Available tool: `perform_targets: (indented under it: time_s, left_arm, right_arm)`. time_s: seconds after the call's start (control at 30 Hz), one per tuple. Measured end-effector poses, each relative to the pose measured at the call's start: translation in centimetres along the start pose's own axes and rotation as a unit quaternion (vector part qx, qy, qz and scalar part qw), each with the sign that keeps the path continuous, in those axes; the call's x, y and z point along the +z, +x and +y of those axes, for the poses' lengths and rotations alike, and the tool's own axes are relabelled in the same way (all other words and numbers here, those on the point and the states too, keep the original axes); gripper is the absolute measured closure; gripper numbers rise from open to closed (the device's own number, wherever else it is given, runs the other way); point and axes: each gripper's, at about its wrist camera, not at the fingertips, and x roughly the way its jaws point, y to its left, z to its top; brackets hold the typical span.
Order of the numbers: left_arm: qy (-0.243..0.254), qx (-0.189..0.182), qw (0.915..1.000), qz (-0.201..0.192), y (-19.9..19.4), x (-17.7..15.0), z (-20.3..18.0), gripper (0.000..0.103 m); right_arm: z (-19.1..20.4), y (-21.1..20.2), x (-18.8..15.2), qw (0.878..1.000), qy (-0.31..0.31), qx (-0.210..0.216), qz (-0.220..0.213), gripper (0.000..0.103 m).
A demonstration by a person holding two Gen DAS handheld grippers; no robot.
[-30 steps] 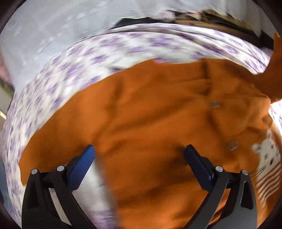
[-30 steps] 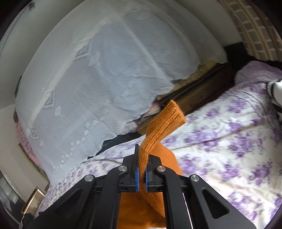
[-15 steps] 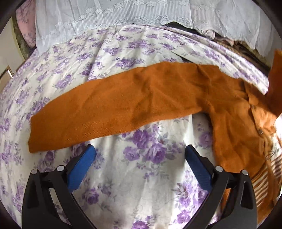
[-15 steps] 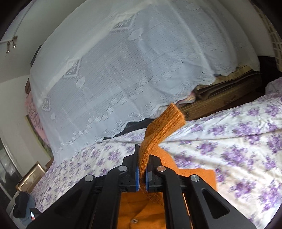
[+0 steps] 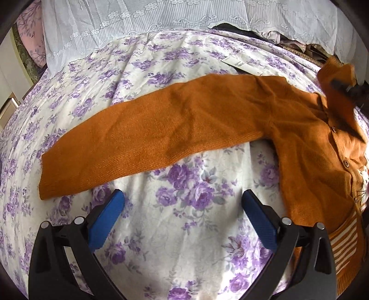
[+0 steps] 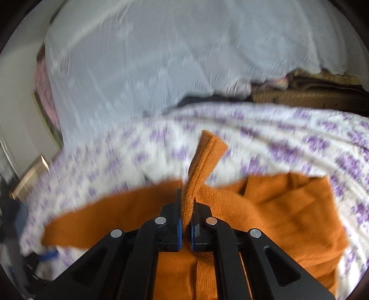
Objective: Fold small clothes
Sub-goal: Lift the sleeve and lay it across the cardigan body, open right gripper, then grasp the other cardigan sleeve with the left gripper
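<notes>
An orange knit cardigan [image 5: 306, 147] lies on a floral bedsheet [image 5: 184, 230]. Its long sleeve [image 5: 147, 136] stretches flat to the left, cuff at the far left. My left gripper [image 5: 182, 221] is open and empty, hovering over bare sheet just below the sleeve. My right gripper [image 6: 185, 221] is shut on a ribbed cuff [image 6: 205, 157] of the cardigan's other sleeve and holds it above the cardigan's body [image 6: 276, 207]. The raised cuff and the right gripper's tip also show at the top right of the left wrist view [image 5: 334, 76].
A white lace cloth [image 5: 184, 16] hangs behind the bed. A paper tag [image 5: 239, 64] lies on the sheet beyond the cardigan. Dark and brown items [image 6: 299, 92] sit at the bed's far edge. The right wrist view is blurred by motion.
My left gripper has pulled back off the cardigan to bare sheet, leaving the sleeve spread flat. My right gripper has swung downward with the cuff over the cardigan's body.
</notes>
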Motion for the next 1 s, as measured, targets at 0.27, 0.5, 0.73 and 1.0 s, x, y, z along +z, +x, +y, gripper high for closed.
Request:
perform_targets:
  time_s: [0.27,0.5,0.73,1.0]
  left_arm:
    - [0.0,-0.001,1.0,0.002,0.2,0.1,0.0,0.004]
    - [0.0,-0.001,1.0,0.002,0.2,0.0,0.0,0.004]
    - [-0.008,-0.013,0.9999,0.003,0.3,0.1,0.5,0.004]
    - [-0.067,-0.052,0.9963,0.015,0.4,0.9,3.1,0.004]
  right_arm:
    - [3.0,3.2,-2.6,0.99,-0.087,0.011,0.107,0.051]
    - [3.0,-2.7,-0.4,0.992,-0.071,0.099,0.03,0.039]
    - [0.0,3.5,-2.6,0.991,-0.055,-0.013,0.123,0.032]
    - [-6.0,-4.4,-0.2,0.999,0.019,-0.033,0.01,0.027]
